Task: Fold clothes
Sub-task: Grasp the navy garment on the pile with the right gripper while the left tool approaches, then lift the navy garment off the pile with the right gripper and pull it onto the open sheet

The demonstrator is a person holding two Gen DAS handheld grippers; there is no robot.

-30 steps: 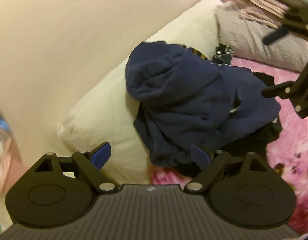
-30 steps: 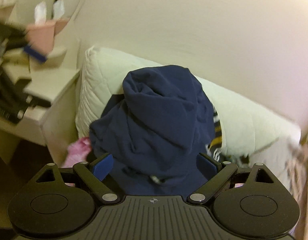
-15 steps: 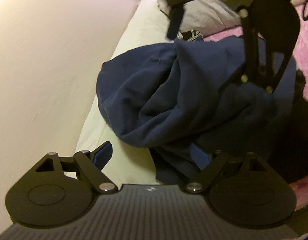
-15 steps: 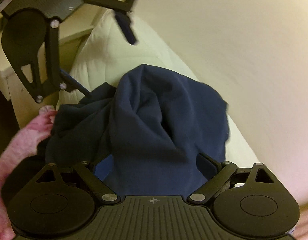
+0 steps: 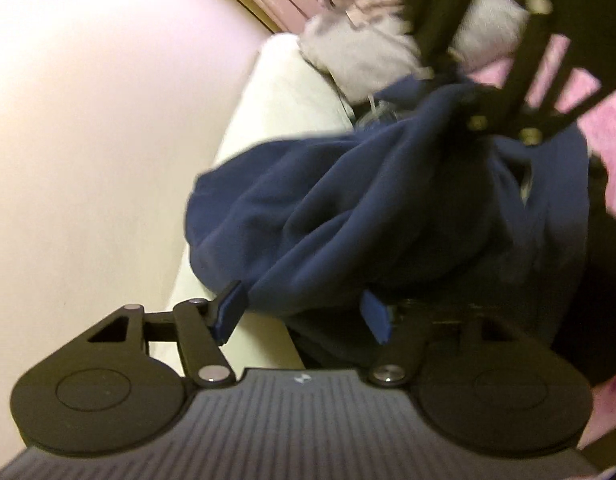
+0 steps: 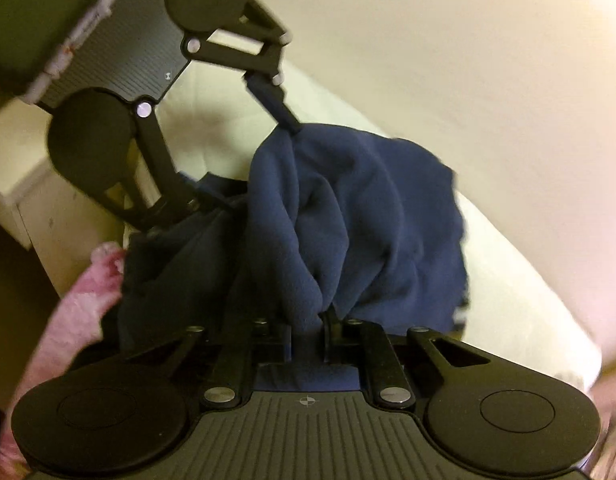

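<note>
A crumpled navy blue fleece garment (image 5: 368, 208) lies bunched against a cream pillow (image 5: 267, 112); it also shows in the right wrist view (image 6: 360, 220). My right gripper (image 6: 308, 332) is shut on a fold of the garment, which bunches up between its fingers. It also shows in the left wrist view at the top right (image 5: 480, 112), gripping the cloth. My left gripper (image 5: 303, 312) is open, its blue pads either side of the garment's lower edge. In the right wrist view the left gripper (image 6: 243, 164) straddles the far side of the garment.
A pink fluffy blanket (image 6: 79, 300) covers the bed under the clothes. A grey pillow (image 5: 360, 56) lies behind the cream one. A plain cream wall (image 6: 448, 48) runs along the bed. A white bedside unit (image 6: 39, 204) stands at the left.
My right gripper has shut on a fold of the navy garment. My left gripper has moved in closer, its open pads now around the garment's edge.
</note>
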